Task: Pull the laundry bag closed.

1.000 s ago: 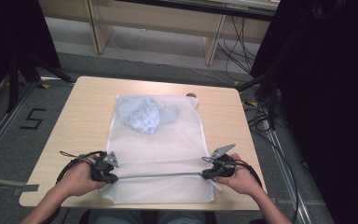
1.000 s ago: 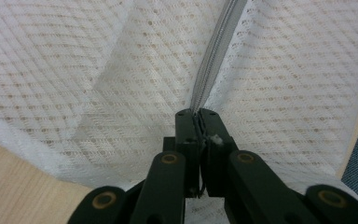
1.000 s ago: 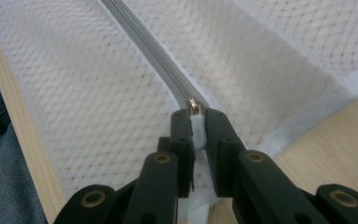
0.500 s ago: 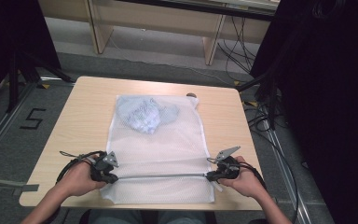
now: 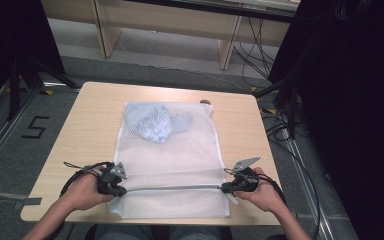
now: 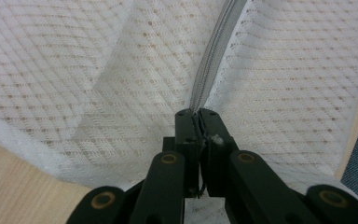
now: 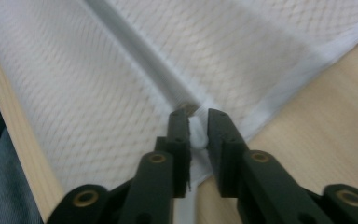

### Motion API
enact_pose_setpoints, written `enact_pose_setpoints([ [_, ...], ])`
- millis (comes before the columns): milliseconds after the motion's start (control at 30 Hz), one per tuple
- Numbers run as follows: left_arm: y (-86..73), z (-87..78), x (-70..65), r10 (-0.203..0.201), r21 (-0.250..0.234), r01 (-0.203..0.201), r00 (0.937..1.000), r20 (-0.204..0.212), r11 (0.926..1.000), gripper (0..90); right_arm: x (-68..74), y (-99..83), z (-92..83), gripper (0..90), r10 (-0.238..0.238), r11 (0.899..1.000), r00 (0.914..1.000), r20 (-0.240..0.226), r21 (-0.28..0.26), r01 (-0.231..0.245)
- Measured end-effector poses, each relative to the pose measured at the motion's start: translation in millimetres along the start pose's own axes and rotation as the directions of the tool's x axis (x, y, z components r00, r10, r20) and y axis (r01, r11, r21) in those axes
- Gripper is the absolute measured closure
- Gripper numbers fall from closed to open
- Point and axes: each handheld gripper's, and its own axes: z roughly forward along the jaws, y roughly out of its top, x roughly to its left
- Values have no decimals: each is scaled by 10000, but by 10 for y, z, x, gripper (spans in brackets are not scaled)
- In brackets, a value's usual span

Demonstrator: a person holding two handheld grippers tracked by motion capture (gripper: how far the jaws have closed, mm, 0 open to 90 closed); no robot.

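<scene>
Right gripper [image 7: 198, 122]: jaws have just been opening, now a narrow gap with the white zipper-end tab [image 7: 196, 133] loose between them. Left gripper [image 6: 198, 122] pinches the grey zipper [image 6: 214, 60] of the white mesh laundry bag [image 5: 180, 150]. Zip looks fully drawn; release seems underway.

High view: fixed overhead on person's side, faces forward and down, far enough to take in whole bench [image 5: 80, 145] and floor beyond. Left gripper view: rides left hand-held gripper [image 6: 198, 116], looks along jaws, very close on mesh bag [image 6: 98, 70] and zipper [image 6: 214, 56]. Right gripper view: same on right hand-held gripper [image 7: 198, 119], close. All share zipper line.
</scene>
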Motion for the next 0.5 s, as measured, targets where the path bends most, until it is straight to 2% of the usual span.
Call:
enact_pose_setpoints([
  [67, -1, -1, 0, 46, 22, -46, 10000, -37, 10000, 856, -15, 8, -38, 688, 320, 9974, 9995, -80, -640, -324],
  [100, 1, -7, -1, 116, 96, -115, 9999, -108, 9999, 851, -8, 7, -23, 669, 475, 9922, 9988, -91, -1152, -482],
  [133, 3, -8, -4, 149, 132, -147, 9998, -166, 9998, 842, -12, 24, -63, 650, 476, 9933, 9989, 10, -1055, -472],
  [167, 7, -8, -11, 226, 185, -222, 9995, -212, 9996, 829, 7, 36, -67, 641, 632, 9905, 9980, 75, -1229, -618],
  [200, 9, -14, -10, 336, 269, -330, 9992, -224, 9991, 801, -10, 56, -73, 638, 398, 9882, 9981, 469, -1500, -324],
  [233, 8, -17, -13, 398, 315, -390, 9989, -244, 9987, 774, -8, 65, -77, 636, 419, 9870, 9975, 571, -1574, -325],
  [267, 2, -6, -30, 148, 126, -145, 9995, -268, 9998, 739, -10, 71, -59, 631, 471, 9804, 9968, 652, -1939, -336],
  [300, -3, -12, -33, 122, 80, -120, 9994, -327, 9999, 709, -4, 78, -74, 622, 632, 9806, 9954, 716, -1900, -486],
  [333, -11, -21, -37, -125, -33, 124, 9997, -220, 9999, 666, -19, 83, -81, 615, 538, 9797, 9942, 933, -1973, -345],
  [367, -21, -44, -27, -246, -141, 245, 9996, -118, 9996, 626, -26, 88, -106, 610, 610, 9811, 9928, 1036, -1893, -405],
  [400, -32, -77, -13, -387, -309, 385, 9992, -54, 9988, 582, -30, 88, -109, 607, 755, 9771, 9899, 1197, -2067, -496],
  [433, -45, -118, 1, -556, -482, 558, 9984, 58, 9973, 550, -43, 85, -130, 603, 828, 9781, 9875, 1339, -2009, -547],
  [467, -62, -170, 13, -857, -692, 865, 9962, 145, 9938, 513, -56, 75, -110, 601, 1003, 9714, 9845, 1438, -2280, -657],
  [500, -73, -203, 22, -915, -800, 923, 9957, 131, 9925, 437, -88, 51, -115, 601, 1187, 9703, 9768, 1781, -2296, -761],
])
